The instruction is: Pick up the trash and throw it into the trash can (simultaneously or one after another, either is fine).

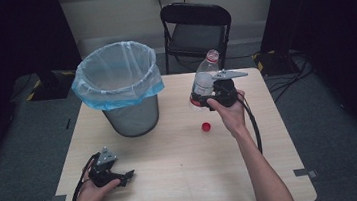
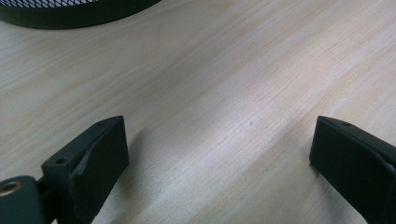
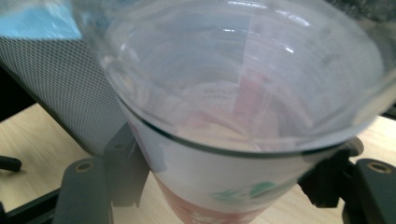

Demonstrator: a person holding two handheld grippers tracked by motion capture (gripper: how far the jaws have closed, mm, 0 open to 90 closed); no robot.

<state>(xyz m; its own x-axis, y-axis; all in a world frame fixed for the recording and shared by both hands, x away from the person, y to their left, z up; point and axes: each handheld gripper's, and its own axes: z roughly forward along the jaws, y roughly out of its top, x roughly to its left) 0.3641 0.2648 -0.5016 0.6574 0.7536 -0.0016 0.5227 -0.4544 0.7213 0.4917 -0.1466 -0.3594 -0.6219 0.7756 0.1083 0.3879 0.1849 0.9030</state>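
A clear plastic bottle (image 1: 205, 75) with a white and red label and no cap hangs above the table's right half, upright. My right gripper (image 1: 205, 99) is shut on its lower body; in the right gripper view the bottle (image 3: 243, 112) sits pinched between both black jaws. A red cap (image 1: 206, 126) lies on the table just below it. My left gripper (image 1: 126, 177) rests near the table's front left corner, its jaws wide open over bare wood (image 2: 219, 116) with nothing between them.
A grey mesh bin (image 1: 127, 88) lined with a blue bag stands at the table's back left, close to the bottle's left. A black folding chair (image 1: 195, 28) stands behind the table. Cables lie on the floor at the right.
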